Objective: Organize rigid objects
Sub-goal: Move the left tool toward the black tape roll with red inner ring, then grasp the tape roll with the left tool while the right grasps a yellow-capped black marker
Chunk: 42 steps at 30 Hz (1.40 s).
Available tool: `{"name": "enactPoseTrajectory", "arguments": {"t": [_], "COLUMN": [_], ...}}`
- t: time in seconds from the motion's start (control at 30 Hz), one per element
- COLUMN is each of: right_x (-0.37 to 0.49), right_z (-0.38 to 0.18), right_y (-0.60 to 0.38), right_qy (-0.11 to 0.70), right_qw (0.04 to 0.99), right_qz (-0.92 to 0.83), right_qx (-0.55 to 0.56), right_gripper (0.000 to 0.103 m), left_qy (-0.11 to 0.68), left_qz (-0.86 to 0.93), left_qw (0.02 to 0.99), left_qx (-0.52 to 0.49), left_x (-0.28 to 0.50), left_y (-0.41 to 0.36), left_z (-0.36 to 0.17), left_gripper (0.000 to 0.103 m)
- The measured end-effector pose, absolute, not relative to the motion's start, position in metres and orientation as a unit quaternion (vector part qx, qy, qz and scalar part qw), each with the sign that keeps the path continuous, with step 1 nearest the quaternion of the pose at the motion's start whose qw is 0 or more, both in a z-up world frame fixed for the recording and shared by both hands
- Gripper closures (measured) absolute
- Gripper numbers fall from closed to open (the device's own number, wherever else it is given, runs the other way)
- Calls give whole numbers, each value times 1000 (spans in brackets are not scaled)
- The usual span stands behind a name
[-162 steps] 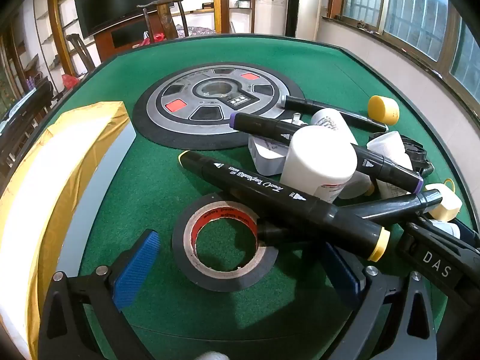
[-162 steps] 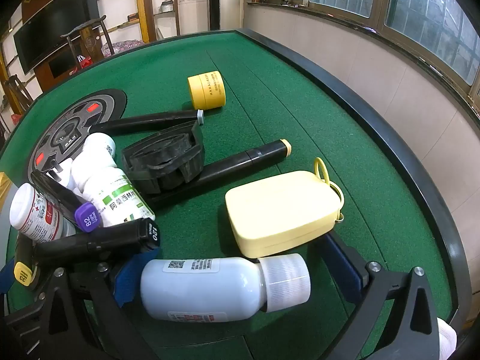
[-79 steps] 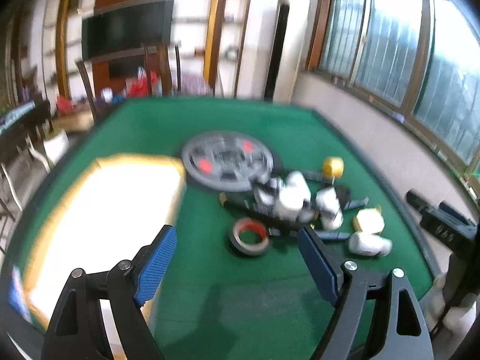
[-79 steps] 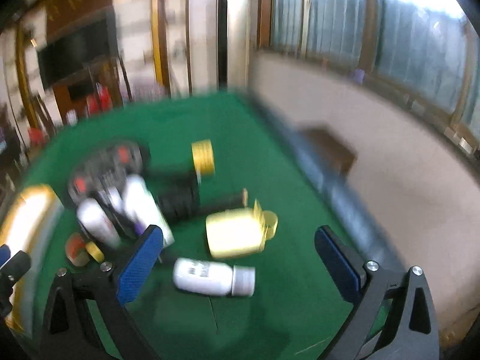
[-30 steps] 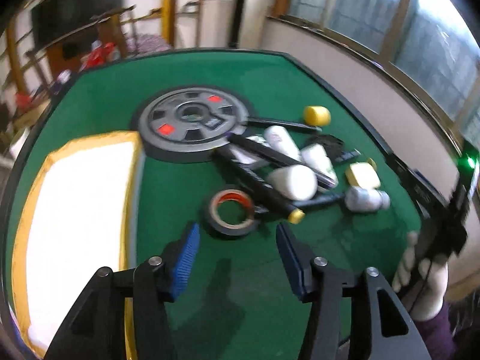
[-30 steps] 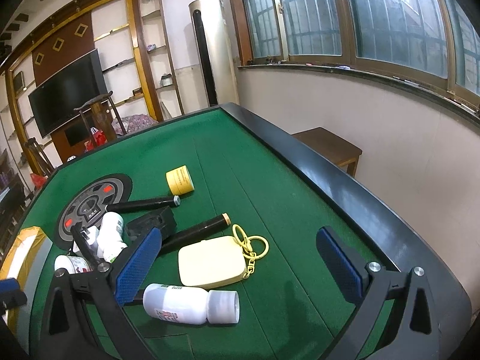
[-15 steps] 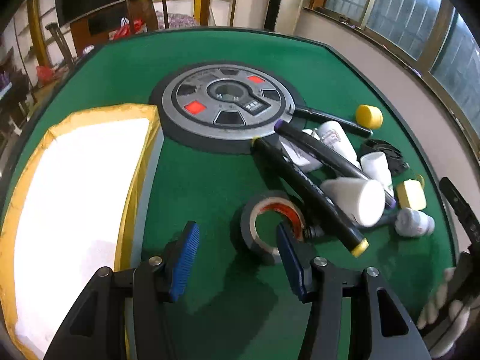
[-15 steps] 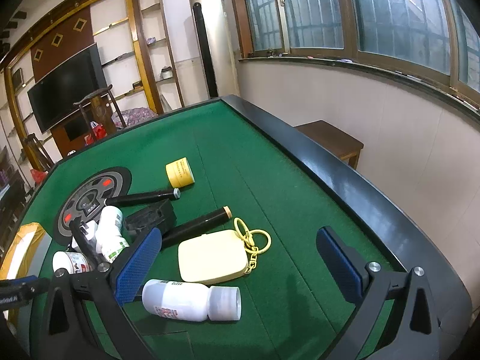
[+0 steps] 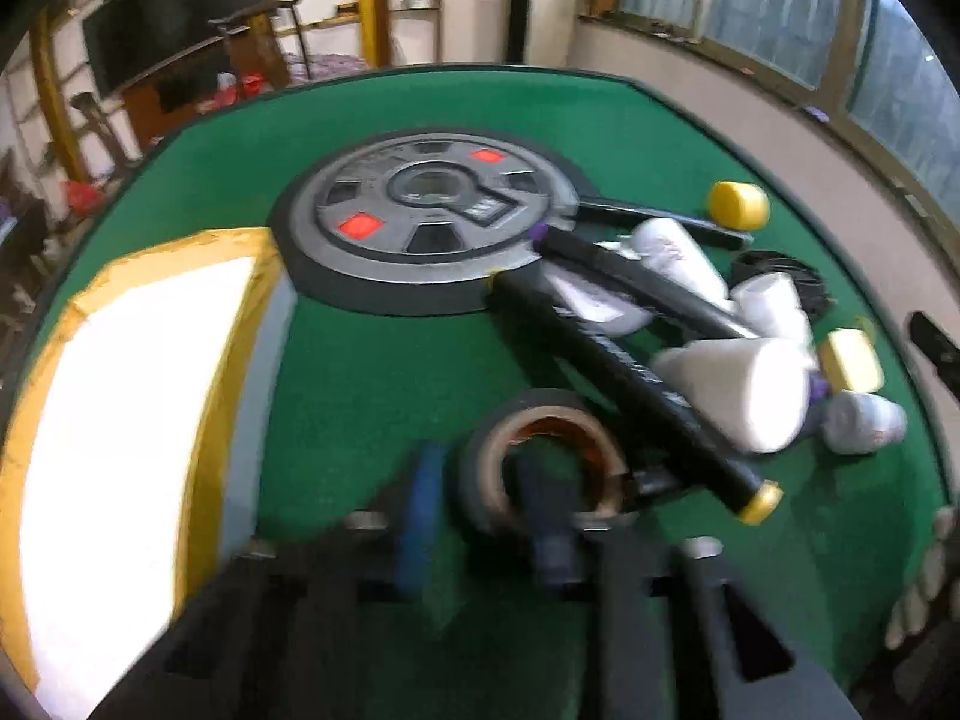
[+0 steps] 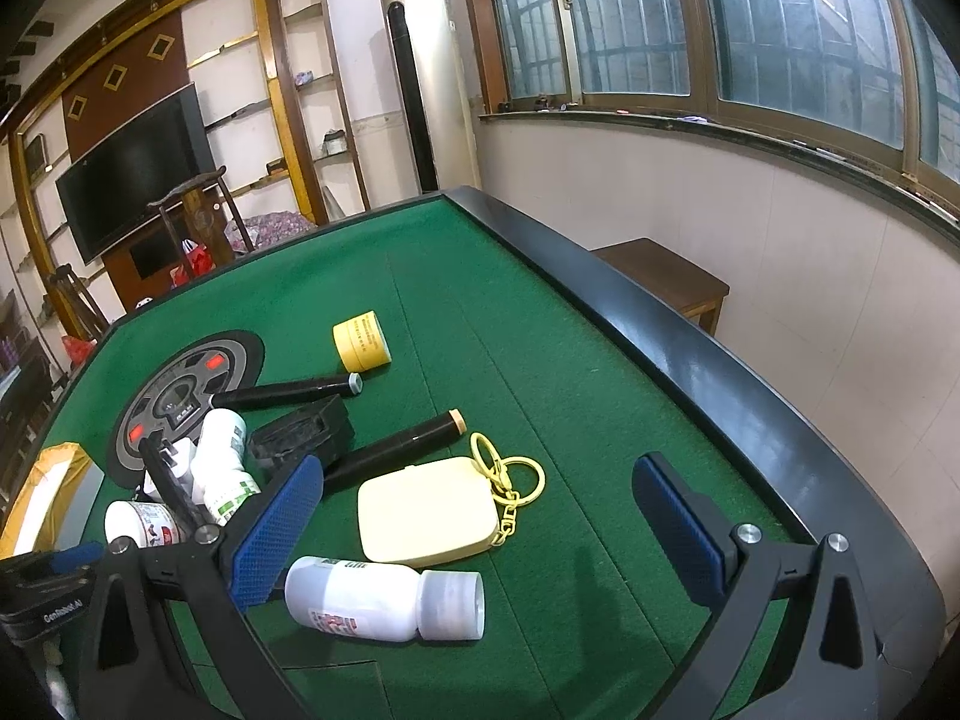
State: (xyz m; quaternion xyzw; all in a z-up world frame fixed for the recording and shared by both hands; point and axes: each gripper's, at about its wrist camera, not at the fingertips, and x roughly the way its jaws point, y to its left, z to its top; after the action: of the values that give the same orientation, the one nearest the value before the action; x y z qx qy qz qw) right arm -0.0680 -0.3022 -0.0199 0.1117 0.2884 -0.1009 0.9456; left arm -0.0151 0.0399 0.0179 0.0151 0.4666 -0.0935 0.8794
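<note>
Beside tape roll [image 9: 540,456]: bare felt [image 9: 372,384].

Home living room, not a lab. Wall-mounted flat TV [image 10: 135,171] sits in a wood-panelled unit with gold-trimmed open shelves [image 10: 312,84] holding small ornaments. Dark carved wooden chair [image 10: 195,213] stands below it, tall floor-standing air conditioner [image 10: 426,84] in the corner, barred windows [image 10: 708,18] along one wall, low wooden bench [image 10: 666,279] under them. Work surface is a green felt mahjong-style table [image 10: 600,384] with a round control hub [image 9: 432,222] in the middle.
</note>
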Motion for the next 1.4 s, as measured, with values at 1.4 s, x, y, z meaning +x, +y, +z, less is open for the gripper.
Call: {"name": "enactPoseTrajectory", "arguments": {"t": [1.4], "right_x": [-7], "right_z": [-5], "right_y": [-97], "right_qy": [455], "right_qw": [868], "right_qz": [199], "right_qx": [-1], "right_gripper": [30], "left_qy": [331], "left_qz": [-155], "left_qw": [916], "left_qx": [-163], "left_x": [-152], "left_y": [190], "left_z": [89], "left_gripper": [88]}}
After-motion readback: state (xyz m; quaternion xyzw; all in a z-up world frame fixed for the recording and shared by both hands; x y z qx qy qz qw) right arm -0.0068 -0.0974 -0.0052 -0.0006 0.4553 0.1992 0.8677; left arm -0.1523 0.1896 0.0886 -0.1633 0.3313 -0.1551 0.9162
